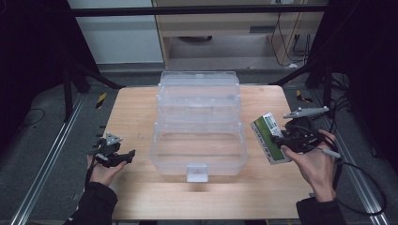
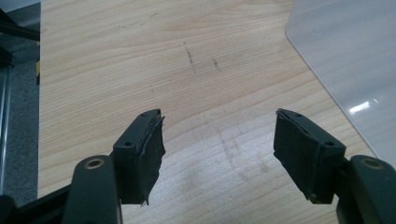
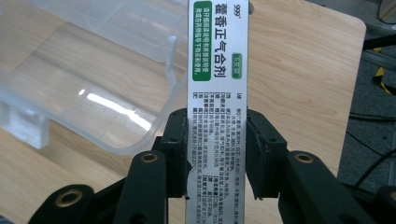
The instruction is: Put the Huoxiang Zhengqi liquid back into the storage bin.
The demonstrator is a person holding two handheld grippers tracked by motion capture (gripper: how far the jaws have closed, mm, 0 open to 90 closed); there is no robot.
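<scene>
Right gripper (image 3: 215, 154) clamps a green-and-white medicine box (image 3: 217, 93) beside the open clear storage bin (image 1: 199, 126), not yet placed inside; left gripper (image 2: 218, 154) waits wide open over the worktop (image 2: 140, 70).

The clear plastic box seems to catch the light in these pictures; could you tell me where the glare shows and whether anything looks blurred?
In the right gripper view, a bright streak lies on the clear box, while the print on the held packet stays sharp. In the left gripper view, a small glint sits on the box, and the table grain is crisp. In the high view, the room around the table is dark.
</scene>
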